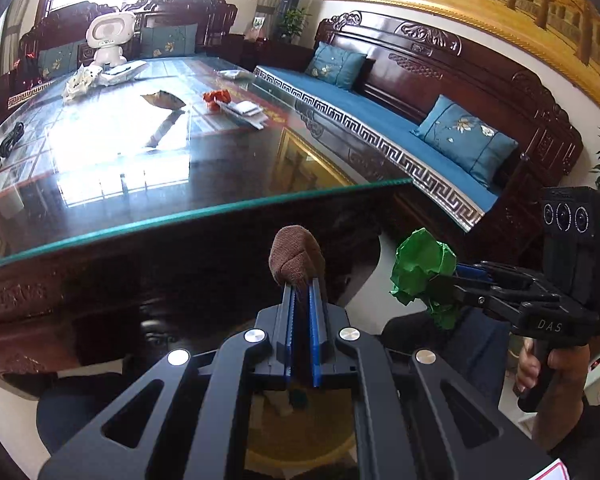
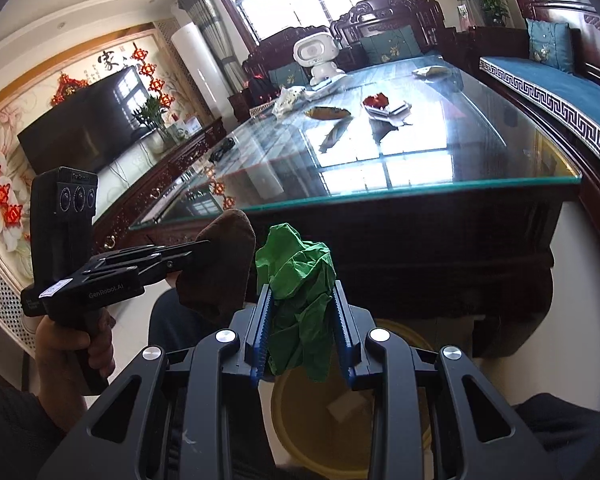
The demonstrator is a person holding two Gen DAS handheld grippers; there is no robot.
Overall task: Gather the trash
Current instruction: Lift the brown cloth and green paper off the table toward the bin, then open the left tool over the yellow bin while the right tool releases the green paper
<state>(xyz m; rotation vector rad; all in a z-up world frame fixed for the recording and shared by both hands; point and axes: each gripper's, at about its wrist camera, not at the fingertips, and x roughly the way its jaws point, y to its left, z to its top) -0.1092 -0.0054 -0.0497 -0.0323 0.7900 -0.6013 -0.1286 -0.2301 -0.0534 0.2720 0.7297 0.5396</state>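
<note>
Two grippers are seen off the table's (image 1: 204, 204) near edge; in the left wrist view, the left gripper (image 1: 302, 280) is clamped fully on a brown cloth (image 1: 296, 256); in the right wrist view, the right gripper (image 2: 302, 300) is closed partway around crumpled green paper (image 2: 296, 280), held above a yellow bin (image 2: 300, 432).

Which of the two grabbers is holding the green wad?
The right gripper: crumpled green paper sits between its blue fingers. The left gripper pinches a brown cloth instead.
</note>
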